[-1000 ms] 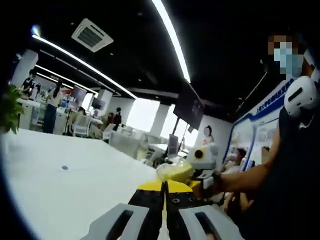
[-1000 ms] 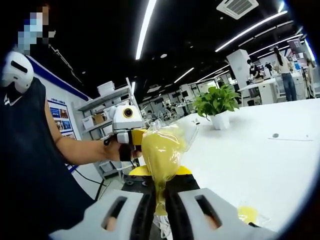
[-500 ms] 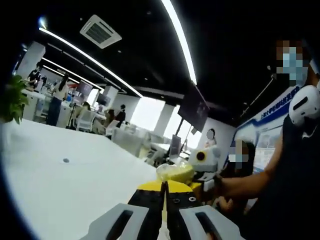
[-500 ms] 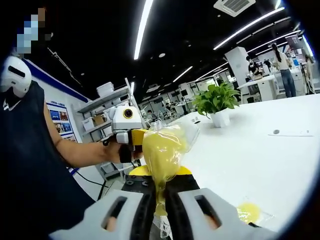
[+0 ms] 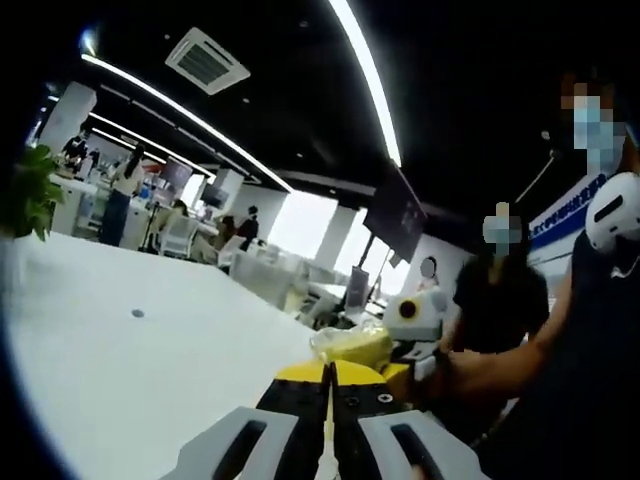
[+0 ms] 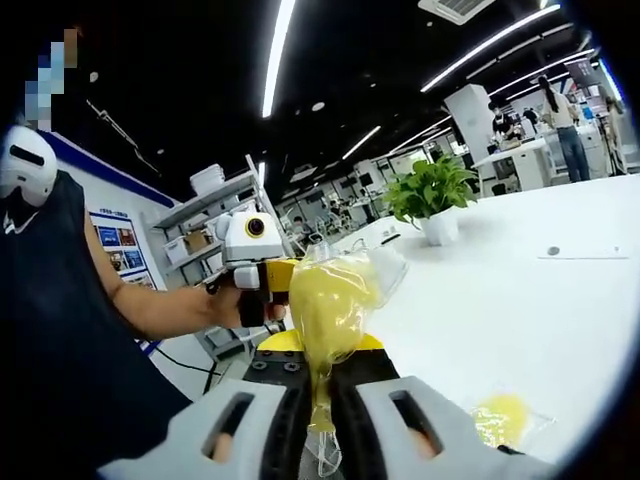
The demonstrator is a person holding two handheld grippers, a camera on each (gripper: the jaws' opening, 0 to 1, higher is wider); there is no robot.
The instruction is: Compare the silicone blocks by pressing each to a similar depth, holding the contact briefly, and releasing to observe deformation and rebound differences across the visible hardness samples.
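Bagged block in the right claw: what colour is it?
Yellow, inside a clear plastic bag; clearest in the right gripper view.

A wide white table (image 6: 520, 300) ran across the right gripper view, a potted green plant (image 6: 432, 200) standing on it at one o'clock and a small dark disc (image 6: 553, 251) at three. Metal shelving (image 6: 215, 215) with boxes stood at ten o'clock. In the left gripper view, a ceiling vent (image 5: 207, 62) sat at eleven o'clock and a dark hanging monitor (image 5: 398, 213) at two.
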